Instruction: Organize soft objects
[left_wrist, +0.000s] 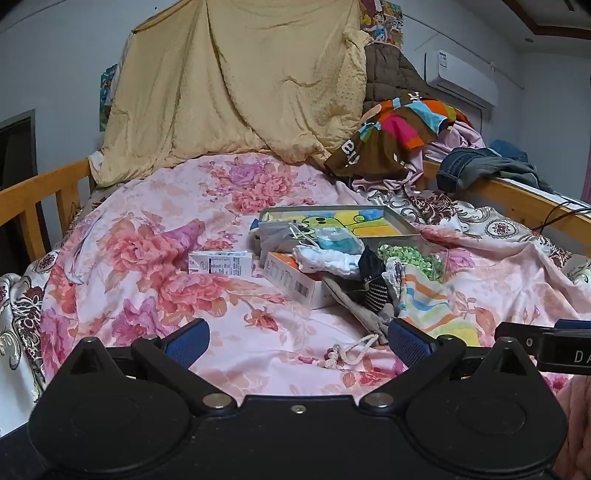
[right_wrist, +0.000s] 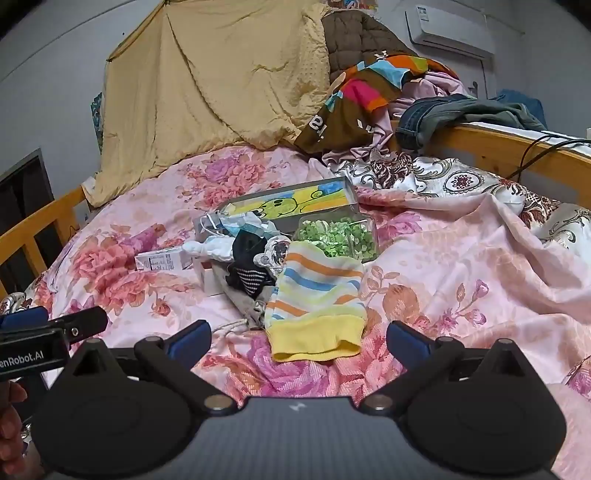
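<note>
Both grippers are hovering low over the flowered bedspread (right_wrist: 461, 258), jaws spread wide and holding nothing. The right gripper (right_wrist: 298, 341) is facing the striped sock (right_wrist: 317, 306), which is lying flat just ahead between its fingers, yellow cuff nearest. The left gripper (left_wrist: 298, 341) is facing a drawstring (left_wrist: 351, 354). This looks like the approach step; next, the right is needing to dip and pinch the cuff. Beyond, black socks (right_wrist: 249, 271), boxes and a tin tray (right_wrist: 349, 192) are cluttering the bed.

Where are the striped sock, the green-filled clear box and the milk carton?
striped sock (right_wrist: 317, 295): right wrist view, middle of the striped part.
green-filled clear box (right_wrist: 338, 236): right wrist view, on the green contents seen through it.
milk carton (left_wrist: 220, 263): left wrist view, printed side panel.
</note>
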